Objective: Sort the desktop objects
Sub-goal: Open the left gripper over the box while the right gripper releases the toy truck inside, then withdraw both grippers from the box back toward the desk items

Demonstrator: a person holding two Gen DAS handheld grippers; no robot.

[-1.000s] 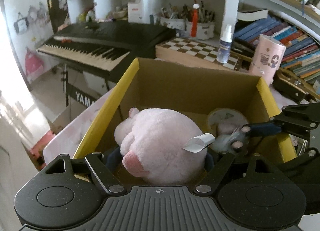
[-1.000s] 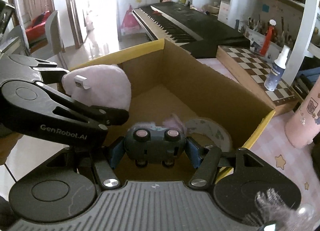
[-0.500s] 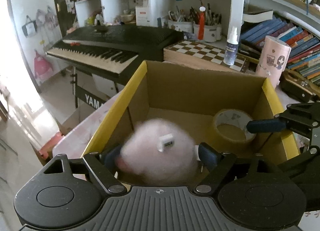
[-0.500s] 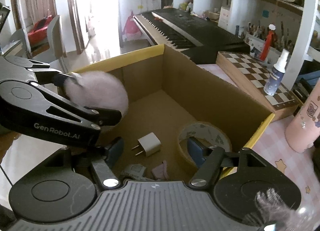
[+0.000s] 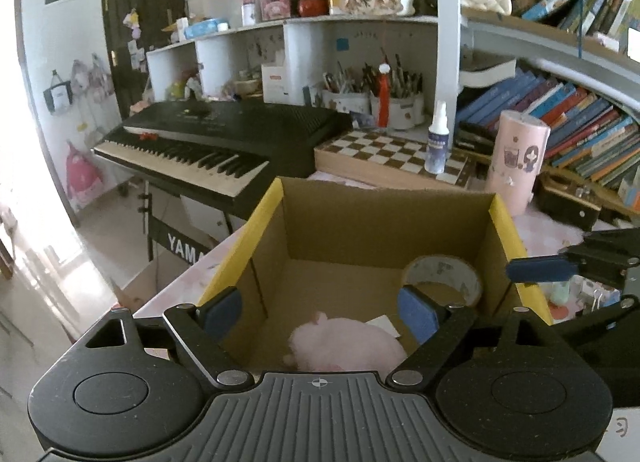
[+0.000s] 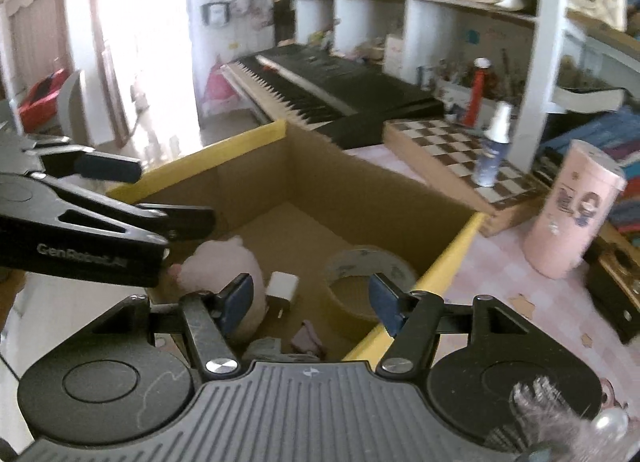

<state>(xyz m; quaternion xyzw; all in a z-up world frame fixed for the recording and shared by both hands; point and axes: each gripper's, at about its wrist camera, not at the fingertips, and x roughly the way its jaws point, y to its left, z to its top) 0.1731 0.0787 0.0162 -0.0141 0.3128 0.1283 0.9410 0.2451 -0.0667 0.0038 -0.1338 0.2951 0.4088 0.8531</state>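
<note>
A cardboard box with yellow-taped rims (image 5: 256, 222) (image 6: 452, 250) stands open below both grippers. On its floor lie a pink plush toy (image 5: 344, 346) (image 6: 220, 262), a roll of tape (image 5: 442, 276) (image 6: 368, 270), a white charger plug (image 6: 282, 286), a small grey toy car (image 6: 264, 346) and a purple scrap (image 6: 308, 338). My left gripper (image 5: 318, 314) hangs open above the plush with nothing between its fingers. My right gripper (image 6: 310, 300) is empty above the box's near corner, its jaws closing. The right gripper's fingertips (image 5: 540, 268) show at the right of the left wrist view.
Beyond the box are a black keyboard (image 5: 224, 142), a chessboard (image 5: 392, 158) with a spray bottle (image 5: 436, 146) on it, and a pink cylinder (image 5: 516, 162) (image 6: 572, 214). Shelves with pen pots and books line the back. The desk has a pink checked cover (image 6: 520, 294).
The plush fell from my left gripper and the toy car from my right gripper; both now lie in the box. Both grippers rose and drew back from the box.
</note>
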